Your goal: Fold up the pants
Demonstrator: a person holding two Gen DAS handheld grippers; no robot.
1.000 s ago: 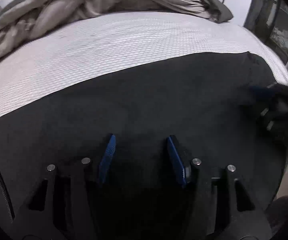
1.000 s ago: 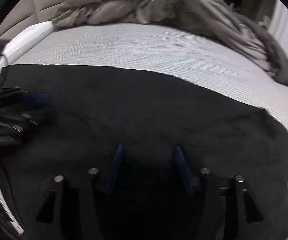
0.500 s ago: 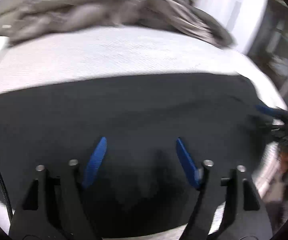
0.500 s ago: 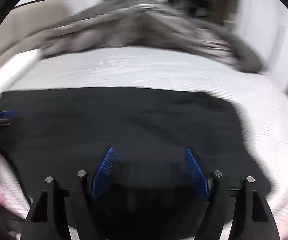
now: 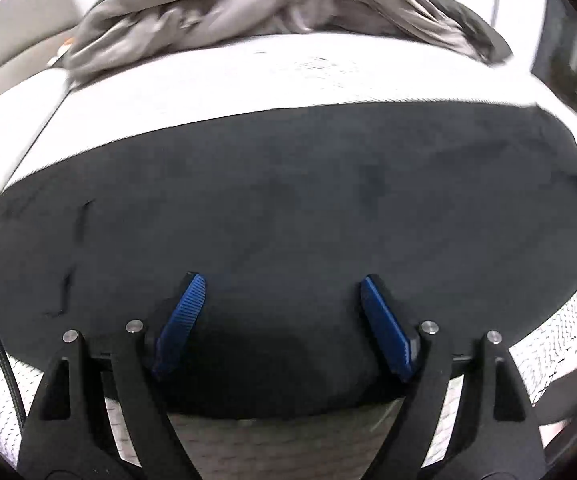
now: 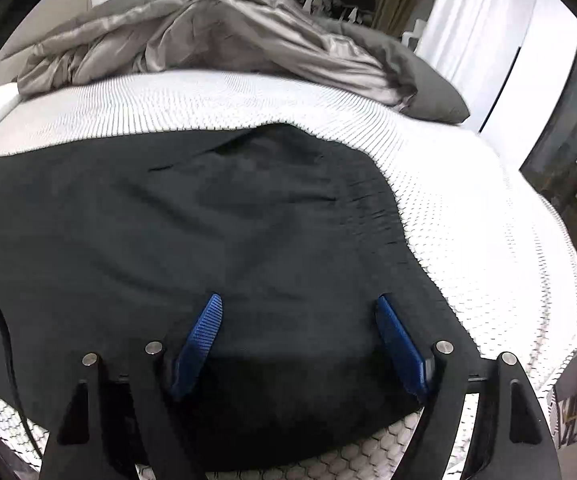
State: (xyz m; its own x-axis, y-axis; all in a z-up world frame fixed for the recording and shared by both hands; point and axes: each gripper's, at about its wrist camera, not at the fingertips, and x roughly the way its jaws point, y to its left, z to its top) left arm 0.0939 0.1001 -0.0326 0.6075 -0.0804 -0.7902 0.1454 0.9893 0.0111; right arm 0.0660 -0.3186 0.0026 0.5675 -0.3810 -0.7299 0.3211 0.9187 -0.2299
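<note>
Both grippers, left (image 5: 280, 280) and right (image 6: 298, 300), have drawn back over the pants (image 5: 288, 208); their fingers are spreading wider, pinching nothing.

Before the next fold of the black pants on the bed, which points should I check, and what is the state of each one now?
1. Left hand-held gripper free of cloth: ok, jaws opening, nothing between the blue pads.
2. Right hand-held gripper free of cloth: ok, jaws opening, nothing pinched.
3. Black pants lying flat on the white bed cover: mostly ok; small wrinkles in the right wrist view.
4. Grey duvet apart from the pants: ok, a white strip lies between.
5. Near edge of the pants on the bed: ok, cover shows below it.
6. Layers aligned: cannot tell.
</note>
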